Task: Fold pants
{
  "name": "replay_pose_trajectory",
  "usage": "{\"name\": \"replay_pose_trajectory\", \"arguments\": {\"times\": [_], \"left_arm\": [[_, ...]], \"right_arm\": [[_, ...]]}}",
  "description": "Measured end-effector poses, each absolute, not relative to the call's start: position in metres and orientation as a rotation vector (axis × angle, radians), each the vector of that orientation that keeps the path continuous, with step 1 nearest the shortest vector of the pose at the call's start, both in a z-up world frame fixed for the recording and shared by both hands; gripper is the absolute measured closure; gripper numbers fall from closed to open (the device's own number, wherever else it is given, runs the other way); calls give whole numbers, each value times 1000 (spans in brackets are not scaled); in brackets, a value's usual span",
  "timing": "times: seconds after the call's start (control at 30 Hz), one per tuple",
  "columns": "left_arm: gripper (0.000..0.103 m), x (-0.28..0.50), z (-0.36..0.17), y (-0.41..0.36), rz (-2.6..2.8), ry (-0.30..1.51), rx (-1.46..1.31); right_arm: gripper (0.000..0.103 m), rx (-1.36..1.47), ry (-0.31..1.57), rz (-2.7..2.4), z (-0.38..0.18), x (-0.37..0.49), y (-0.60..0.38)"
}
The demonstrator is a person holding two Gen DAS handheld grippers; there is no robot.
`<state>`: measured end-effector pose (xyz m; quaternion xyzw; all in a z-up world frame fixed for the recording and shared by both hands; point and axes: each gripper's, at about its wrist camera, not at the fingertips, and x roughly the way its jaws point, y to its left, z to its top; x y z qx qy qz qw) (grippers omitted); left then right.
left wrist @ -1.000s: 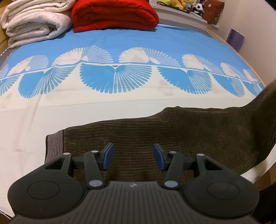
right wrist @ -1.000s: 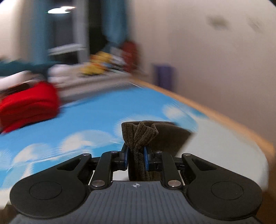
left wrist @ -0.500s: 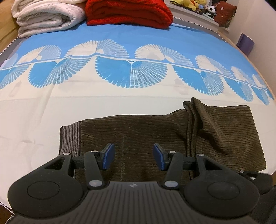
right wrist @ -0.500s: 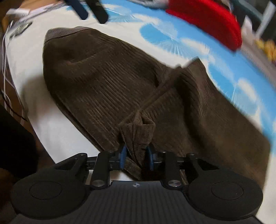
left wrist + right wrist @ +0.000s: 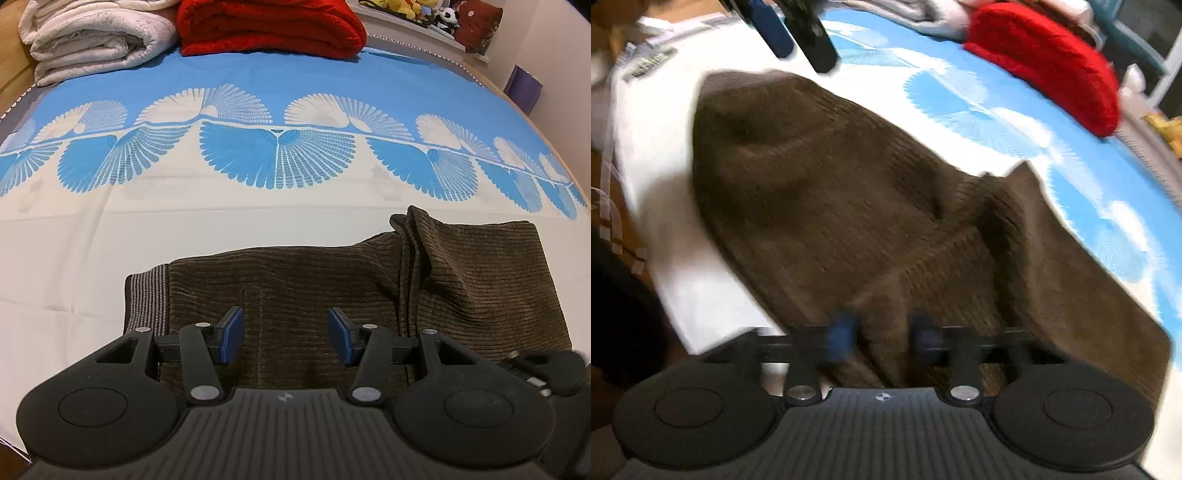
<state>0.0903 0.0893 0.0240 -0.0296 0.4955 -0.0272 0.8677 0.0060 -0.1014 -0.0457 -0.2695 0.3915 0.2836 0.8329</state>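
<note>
Brown corduroy pants (image 5: 332,280) lie on the blue and cream bedsheet (image 5: 258,221), striped waistband (image 5: 147,295) at the left. The leg part (image 5: 480,277) is folded back over the right side, with a ridge where the layers meet. My left gripper (image 5: 286,336) hovers open over the upper pants, its pads clear of the cloth. My right gripper (image 5: 882,336) is low over the folded pants (image 5: 849,206). Its blurred jaws are closing with flat cloth lying between them, and the pads do not seem to press on it. The left gripper's fingers (image 5: 798,33) show at that view's top.
A folded white blanket (image 5: 92,33) and a folded red blanket (image 5: 269,26) lie at the far end of the bed. Plush toys (image 5: 406,7) sit on a shelf behind, and a purple object (image 5: 524,88) stands by the wall. The bed's near edge drops off at the left (image 5: 665,258).
The right gripper carried the bunched leg end across and down onto the pants, and the bunch no longer stands between its jaws. The leg now lies folded over. The left gripper stayed put.
</note>
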Motion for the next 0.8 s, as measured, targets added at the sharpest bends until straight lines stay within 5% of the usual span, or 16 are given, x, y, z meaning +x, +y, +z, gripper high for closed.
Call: {"name": "replay_pose_trajectory", "arguments": {"times": [0.13, 0.3, 0.5, 0.8], "left_arm": [[47, 92, 26, 90, -48, 1033, -84], [47, 98, 25, 73, -86, 1048, -103], [47, 112, 13, 45, -188, 1054, -192], [47, 149, -48, 13, -331, 1162, -404]], "right_arm": [[87, -604, 733, 688, -21, -17, -106], [85, -772, 806, 718, -57, -36, -108], [53, -472, 795, 703, -7, -27, -139], [42, -113, 864, 63, 4, 3, -281]]}}
